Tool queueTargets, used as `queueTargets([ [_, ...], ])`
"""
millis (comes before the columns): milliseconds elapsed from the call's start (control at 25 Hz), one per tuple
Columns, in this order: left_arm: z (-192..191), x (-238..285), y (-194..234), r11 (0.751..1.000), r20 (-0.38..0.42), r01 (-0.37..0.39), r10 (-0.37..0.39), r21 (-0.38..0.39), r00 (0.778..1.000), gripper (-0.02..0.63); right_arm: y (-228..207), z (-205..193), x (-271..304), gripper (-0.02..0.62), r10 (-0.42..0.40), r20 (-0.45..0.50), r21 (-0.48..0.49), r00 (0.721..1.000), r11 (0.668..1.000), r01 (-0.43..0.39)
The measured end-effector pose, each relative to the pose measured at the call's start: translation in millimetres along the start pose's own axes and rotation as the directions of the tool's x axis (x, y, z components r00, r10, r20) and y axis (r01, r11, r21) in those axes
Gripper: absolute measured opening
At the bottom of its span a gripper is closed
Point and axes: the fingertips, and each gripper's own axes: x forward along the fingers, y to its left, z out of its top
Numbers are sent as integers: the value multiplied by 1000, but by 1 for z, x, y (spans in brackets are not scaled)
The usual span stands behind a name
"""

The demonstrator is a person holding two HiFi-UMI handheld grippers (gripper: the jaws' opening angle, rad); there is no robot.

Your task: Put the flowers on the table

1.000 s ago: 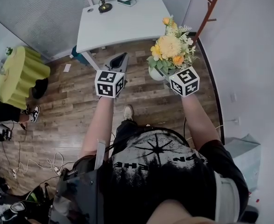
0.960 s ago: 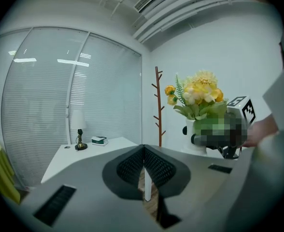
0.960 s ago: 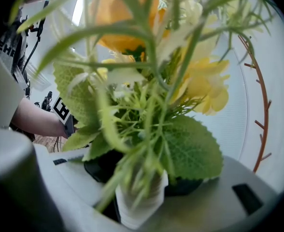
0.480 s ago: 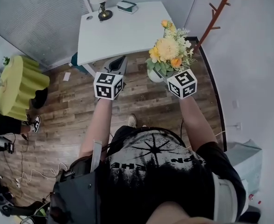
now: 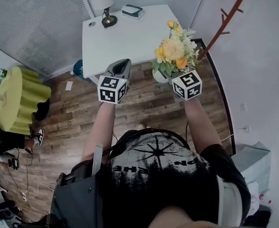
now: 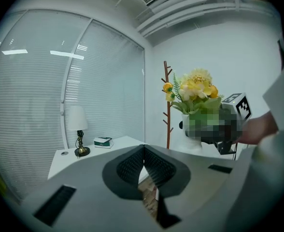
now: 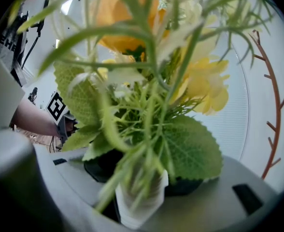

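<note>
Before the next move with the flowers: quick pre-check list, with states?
1. Grip: right gripper is shut on the white vase. ok
2. Vase attitude: it looks upright in the left gripper view, with the flowers on top. ok
3. Vase over the white table: it hangs over the wood floor, short of the table edge. not ok
4. Landing spot: the table's near half is bare; the lamp and small box sit at the far edge. ok
5. Left gripper: shut, nothing in it, apart from the flowers. ok
6. Clearance to the coat rack on the right: cannot tell
</note>
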Motion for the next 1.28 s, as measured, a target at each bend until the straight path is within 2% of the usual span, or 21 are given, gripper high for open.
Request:
queueTargets([
  [280, -16, 10, 33, 999, -4, 34, -34, -14, 999, 11, 1, -3, 33, 245, -35, -24, -13, 999, 999, 35],
  [720, -27, 36, 59, 998, -20, 51, -51, -28, 998, 11, -19, -4, 60, 245, -67, -25, -13, 997, 998, 67],
  [1000, -32, 79, 64, 997, -49, 71, -72, -26, 996, 11, -58, -13, 81, 245, -65, -29, 5, 997, 998, 65],
  [1280, -24, 156, 71, 996, -67, 88, -90, -28, 994, 11, -125, -21, 108, 245, -55, -36, -3, 998, 998, 55],
])
